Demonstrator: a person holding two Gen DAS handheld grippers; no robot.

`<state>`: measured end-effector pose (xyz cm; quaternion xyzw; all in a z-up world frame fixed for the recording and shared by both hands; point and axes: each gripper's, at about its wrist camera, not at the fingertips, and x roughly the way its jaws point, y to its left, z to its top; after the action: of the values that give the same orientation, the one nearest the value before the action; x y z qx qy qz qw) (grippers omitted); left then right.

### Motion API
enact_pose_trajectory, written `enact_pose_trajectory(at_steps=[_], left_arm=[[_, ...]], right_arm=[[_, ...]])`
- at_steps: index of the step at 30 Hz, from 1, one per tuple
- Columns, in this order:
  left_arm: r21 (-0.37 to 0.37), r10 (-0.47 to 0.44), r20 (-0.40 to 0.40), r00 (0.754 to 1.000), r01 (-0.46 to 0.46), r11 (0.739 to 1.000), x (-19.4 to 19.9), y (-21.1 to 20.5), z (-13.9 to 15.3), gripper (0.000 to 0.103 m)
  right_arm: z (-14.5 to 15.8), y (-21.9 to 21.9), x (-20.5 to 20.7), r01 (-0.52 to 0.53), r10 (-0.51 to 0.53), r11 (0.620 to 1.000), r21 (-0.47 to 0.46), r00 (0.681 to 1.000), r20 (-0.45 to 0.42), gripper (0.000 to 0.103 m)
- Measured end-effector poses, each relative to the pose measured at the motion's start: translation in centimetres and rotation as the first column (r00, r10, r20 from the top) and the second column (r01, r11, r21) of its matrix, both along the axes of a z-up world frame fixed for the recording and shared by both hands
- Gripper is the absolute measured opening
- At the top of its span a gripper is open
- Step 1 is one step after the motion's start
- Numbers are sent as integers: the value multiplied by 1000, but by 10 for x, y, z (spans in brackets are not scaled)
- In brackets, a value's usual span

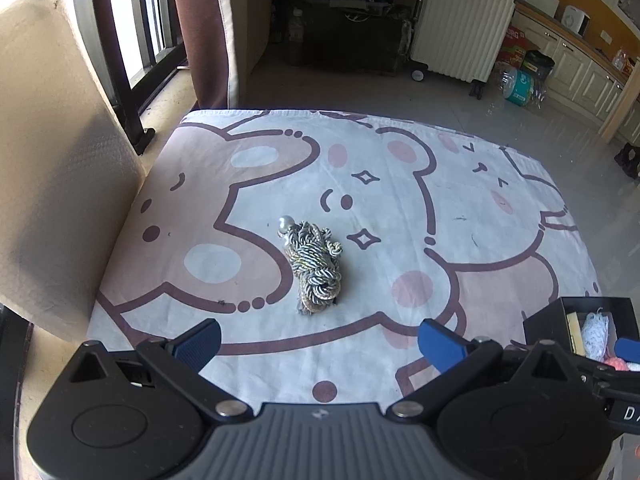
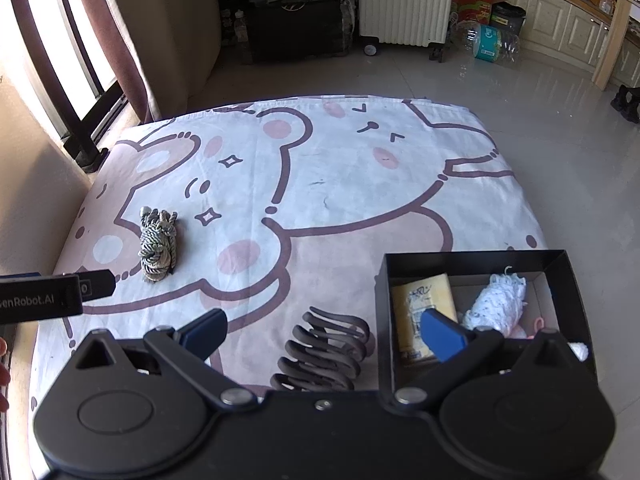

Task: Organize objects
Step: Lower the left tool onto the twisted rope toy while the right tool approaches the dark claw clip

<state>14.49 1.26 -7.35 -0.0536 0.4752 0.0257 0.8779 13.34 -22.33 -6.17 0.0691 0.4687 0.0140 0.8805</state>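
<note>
Dark brown hair claw [image 2: 324, 354] lies closest to the right gripper [image 2: 324, 330], on the cartoon bear cloth [image 2: 340, 184] covering the table, between the spread blue fingers [image 2: 442, 338] and touching neither; fingers released, nothing held; black box [image 2: 476, 262] sits just right of the claw, right finger overlapping its open top in view; inside: a yellow packet [image 2: 420, 300], a white lacy bundle [image 2: 500, 300], something pink, too small to identify; left gripper [image 1: 318, 338] also released and empty, hovering above the cloth [image 1: 400, 184]; coiled rope bundle [image 1: 316, 266], grey-and-gold twist with a pearl-like bead at its far end, lies straight ahead of it mid-cloth, apart from the fingers [image 1: 200, 340]; same rope bundle [image 2: 158, 246] appears far left in right view, well apart from the box [image 1: 592, 304]; white suitcase [image 1: 460, 20] on the floor beyond the table.
</note>
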Motion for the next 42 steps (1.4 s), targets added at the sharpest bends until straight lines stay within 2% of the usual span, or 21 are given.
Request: enact_pose_trajectory(at_steps=[9,19,27,33,39,42], left_arm=[[14,-4,9,1000,4,1000,10,0,-14,101],[27,16,48,999,-17,999,25,4,-29,88],[9,50,76,996,-50,999,42,6,-45,84],[-13,68,70,995,-68,998,53,6,-62,83],[-14,79,80,994,-78,997,60,8,-75,83],[-18,89,93,992,-88,996,62,11,-80,82]], right_arm=[[-10,2,8,-7,7,1000,8,1000,-12,103],[-16,4,19,0,0,1000,28,1000,-1,103],[-21,0,32,30,-31,997,70,999,19,99],[-31,-10,43,63,-65,990,126,998,16,88],[-49,-17,56,89,-84,978,190,996,-31,73],[-57,-18,62,95,-84,970,223,995,-58,61]])
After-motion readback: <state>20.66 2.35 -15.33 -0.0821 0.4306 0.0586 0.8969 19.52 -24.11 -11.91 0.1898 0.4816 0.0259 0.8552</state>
